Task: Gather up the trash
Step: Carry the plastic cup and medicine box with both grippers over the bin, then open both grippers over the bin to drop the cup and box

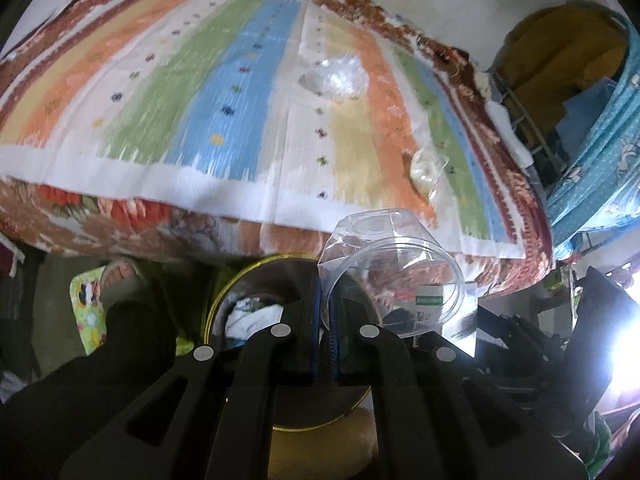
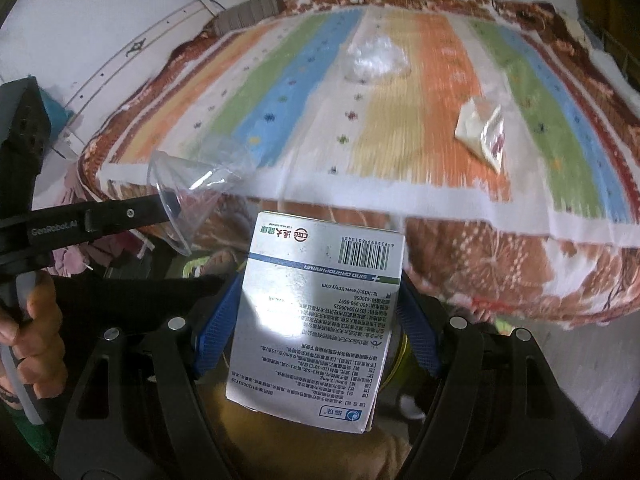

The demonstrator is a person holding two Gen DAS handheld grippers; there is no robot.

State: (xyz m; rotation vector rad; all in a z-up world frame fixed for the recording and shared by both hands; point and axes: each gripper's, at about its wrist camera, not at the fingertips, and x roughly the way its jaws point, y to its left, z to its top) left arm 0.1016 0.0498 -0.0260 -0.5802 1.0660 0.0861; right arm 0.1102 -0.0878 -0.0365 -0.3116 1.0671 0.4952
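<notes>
A striped bedspread (image 2: 400, 128) covers the bed. The right gripper (image 2: 316, 320) clamps a medicine box (image 2: 320, 304), long axis toward 12 o'clock. The left gripper (image 1: 326, 320) pinches a clear plastic cup (image 1: 392, 276), mouth facing the camera, above a gold-rimmed bin (image 1: 248, 284).

Bed (image 1: 168, 92) under a striped cloth in orange, green, blue and cream, floral brown blanket (image 2: 480, 272) at its edges, pale wall (image 2: 100, 12) behind, blue patterned curtain (image 1: 592, 176) beside the bed's far corner, bright glare low at one side

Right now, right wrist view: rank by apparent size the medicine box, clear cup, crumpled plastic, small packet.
1. medicine box, largest, though nearest the camera
2. clear cup
3. crumpled plastic and small packet: look alike, blurred, not ranked
</notes>
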